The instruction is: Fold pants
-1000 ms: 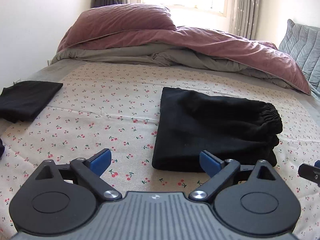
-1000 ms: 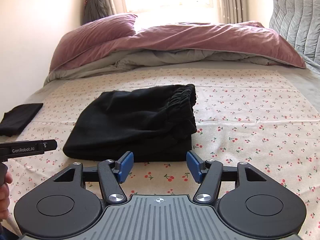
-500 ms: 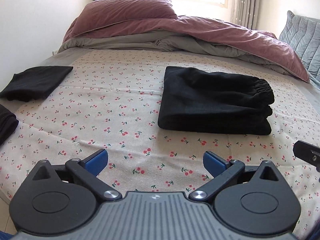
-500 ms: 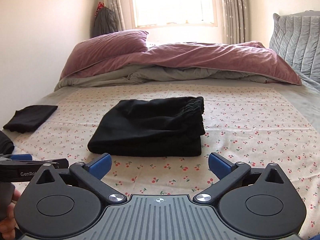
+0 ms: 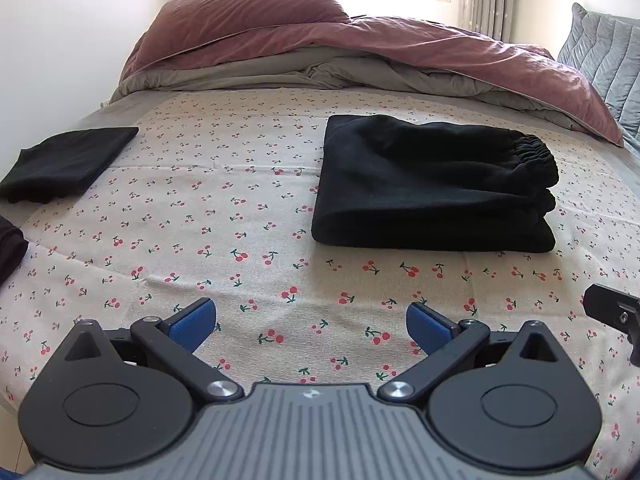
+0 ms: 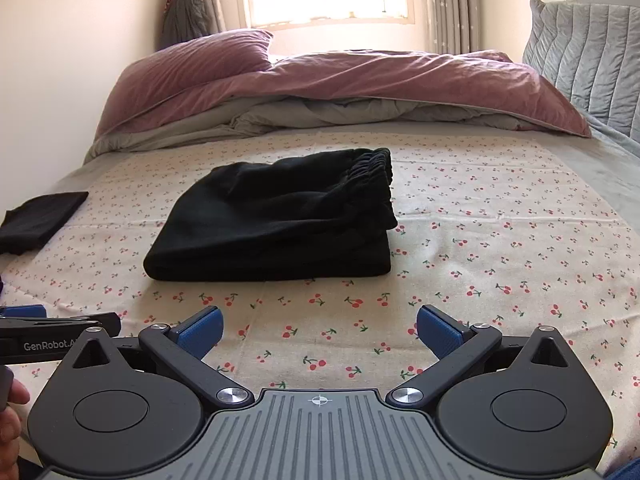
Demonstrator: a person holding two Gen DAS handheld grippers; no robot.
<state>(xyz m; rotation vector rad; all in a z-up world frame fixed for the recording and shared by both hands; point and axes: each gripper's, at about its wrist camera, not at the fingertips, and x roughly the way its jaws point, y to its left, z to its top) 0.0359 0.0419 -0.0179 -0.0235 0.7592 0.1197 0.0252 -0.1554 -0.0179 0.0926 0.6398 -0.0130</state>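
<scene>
One pair of black pants (image 5: 432, 184) folded thick, gathered waistband rightward, on the cherry-print sheet (image 5: 240, 248); both jaws wide, empty.

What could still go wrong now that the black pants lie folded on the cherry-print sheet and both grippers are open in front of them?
1. The folded pants look loosely stacked: the elastic waistband bulges up at the right end, so the top layer might slump or spring open.
2. The left gripper and right gripper sit close side by side, both empty; they could bump each other on the next move.
3. A second folded black garment lies near the left bed edge, where it might get knocked.
</scene>
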